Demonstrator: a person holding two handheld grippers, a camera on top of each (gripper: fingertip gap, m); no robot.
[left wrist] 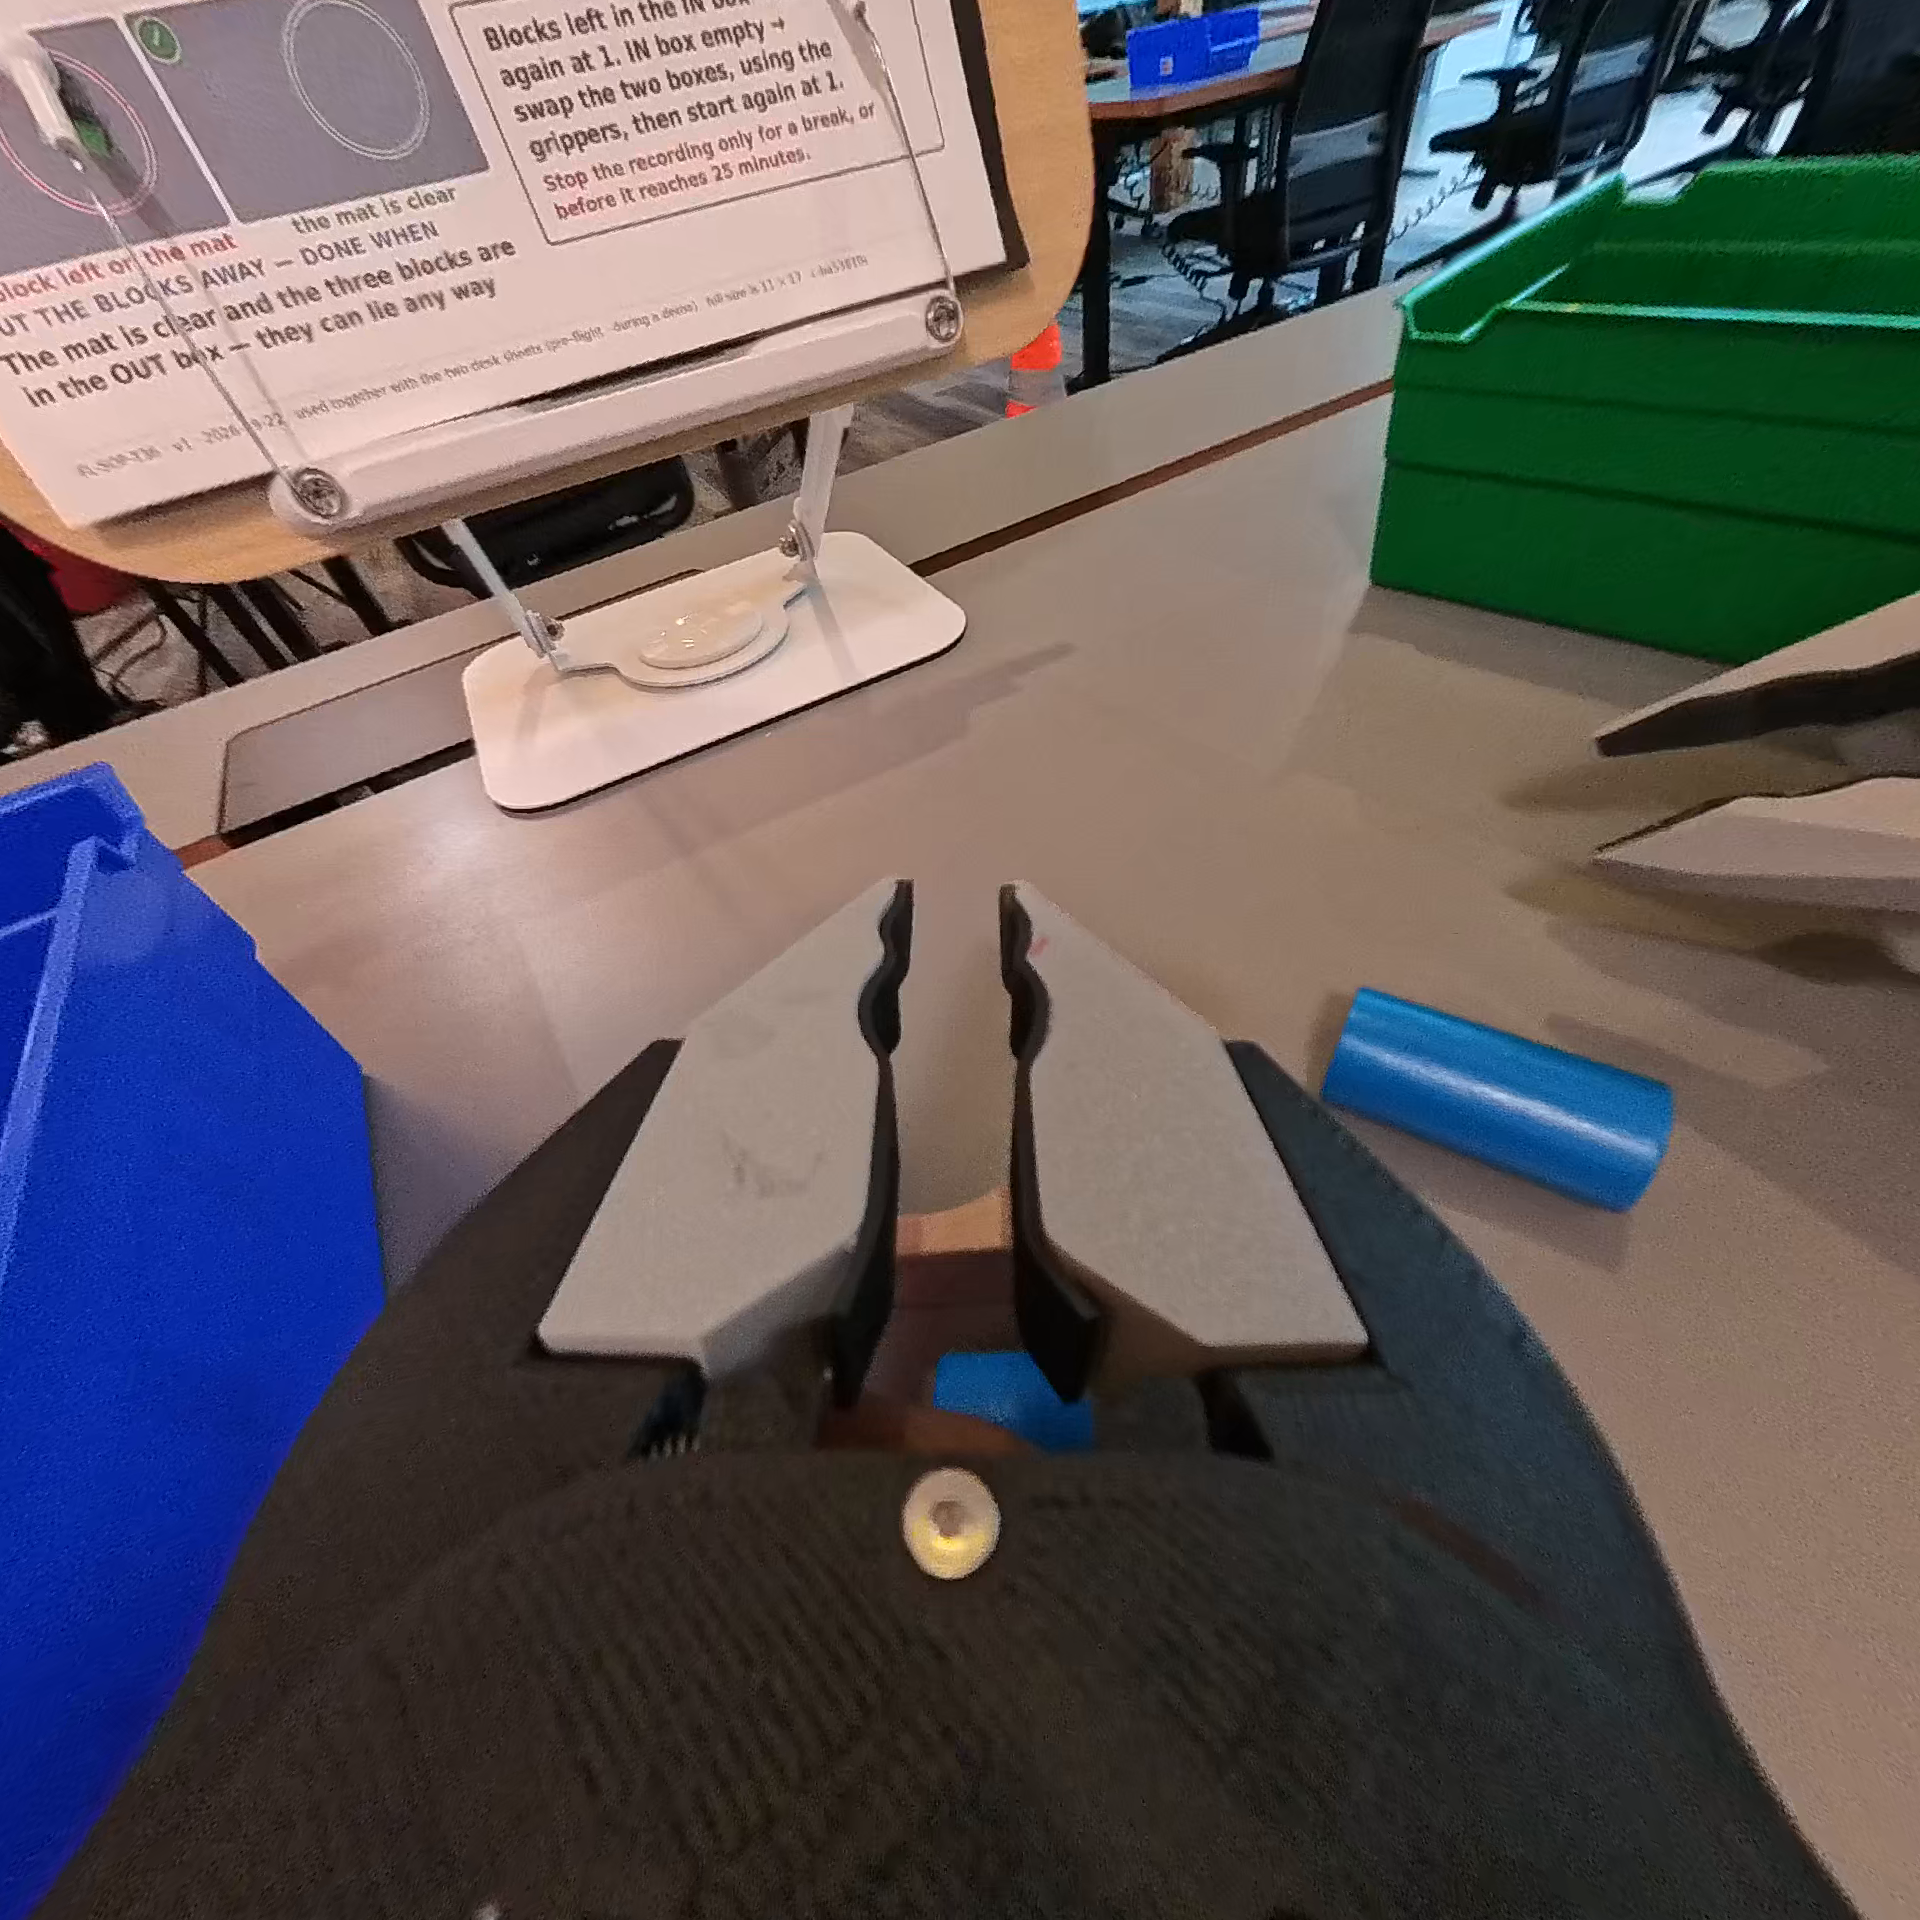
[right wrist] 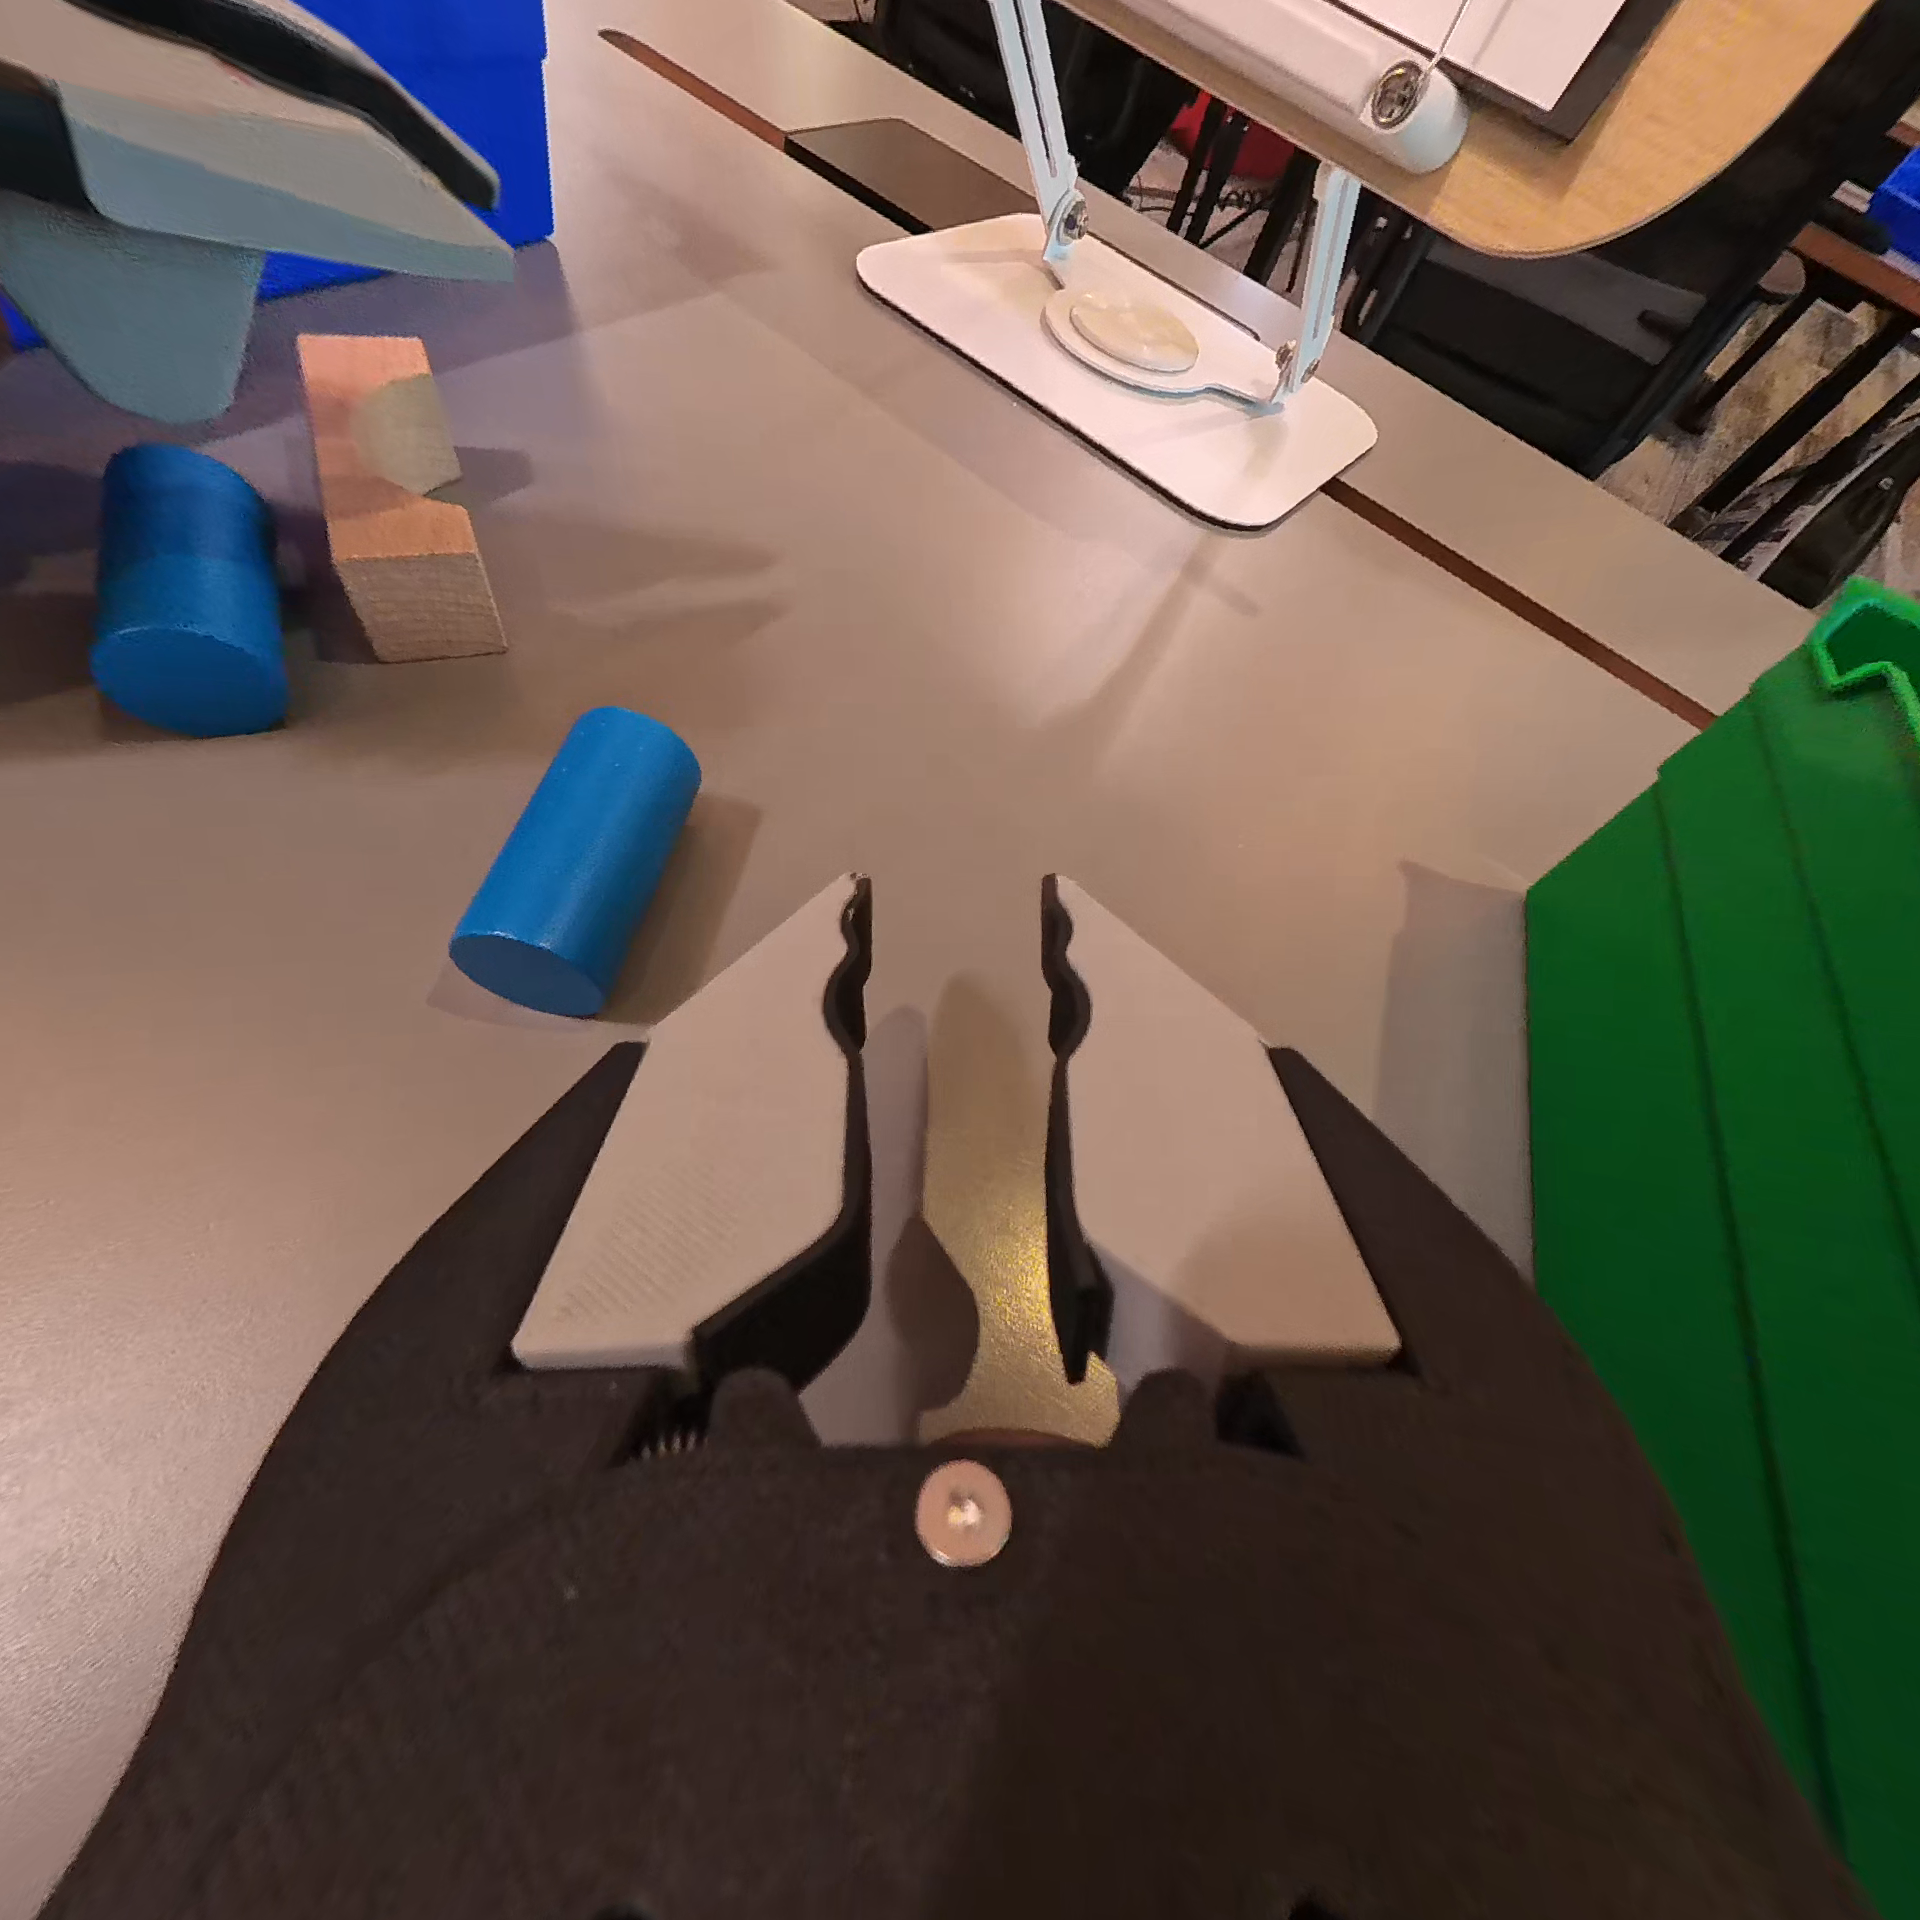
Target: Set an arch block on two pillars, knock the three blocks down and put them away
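Note:
All three blocks lie toppled on the grey table [right wrist: 935,644]. In the right wrist view a blue cylinder [right wrist: 577,862] lies just left of my right gripper [right wrist: 951,883], which is open and empty. Farther left lie a second blue cylinder [right wrist: 187,592] and the wooden arch block [right wrist: 395,499], on its side. My left gripper [right wrist: 499,223] hovers above those two. In the left wrist view the left gripper [left wrist: 956,894] is open with only table between its fingertips. One blue cylinder [left wrist: 1496,1096] lies to its right. The right gripper [left wrist: 1605,800] shows at the right edge.
A blue bin [left wrist: 156,1143] stands close on the left of the left gripper. A green bin [left wrist: 1662,436] stands at the far right; it also shows beside the right gripper [right wrist: 1714,1247]. A white document stand [left wrist: 717,665] with a printed sheet is at the table's back. My left tips are about 12 centimeters from the blue cylinder [right wrist: 577,862], my right tips only 6 centimeters. My left wrist view [left wrist: 1550,1064] looks at it from another angle.

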